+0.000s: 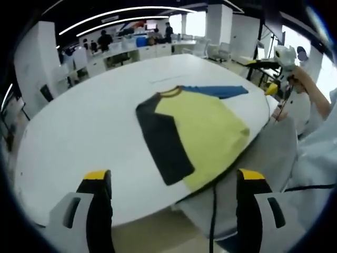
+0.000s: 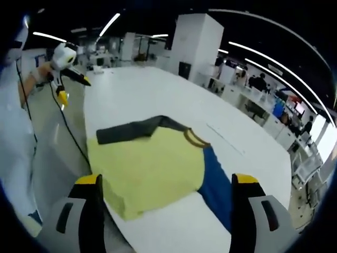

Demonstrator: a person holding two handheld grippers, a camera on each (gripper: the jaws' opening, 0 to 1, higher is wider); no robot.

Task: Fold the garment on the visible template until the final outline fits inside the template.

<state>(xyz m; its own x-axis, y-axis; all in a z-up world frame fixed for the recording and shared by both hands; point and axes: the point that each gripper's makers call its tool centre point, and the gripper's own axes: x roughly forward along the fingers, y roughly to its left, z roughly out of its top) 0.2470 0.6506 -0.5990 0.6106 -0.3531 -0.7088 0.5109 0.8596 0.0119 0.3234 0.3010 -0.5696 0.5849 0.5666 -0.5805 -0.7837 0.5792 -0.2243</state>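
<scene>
A yellow shirt [image 1: 202, 132] lies flat on the white round table [image 1: 95, 126], its hem at the table's near edge. One sleeve is dark grey [image 1: 160, 142], the other blue [image 1: 218, 91]. My left gripper [image 1: 174, 178] is open, held back from the table edge with nothing between its jaws. In the right gripper view the same shirt [image 2: 147, 166] shows with the dark sleeve [image 2: 131, 129] on the left and the blue sleeve [image 2: 216, 182] on the right. My right gripper [image 2: 166, 182] is open just short of the hem. A faint line [image 2: 226, 139] marks the table beyond the collar.
A person in white clothing [image 1: 316, 153] stands at the table edge, holding the other gripper [image 1: 279, 60] up in the air. A black cable [image 2: 66, 124] hangs by the table edge. Desks, chairs and people [image 1: 105, 39] fill the room behind the table.
</scene>
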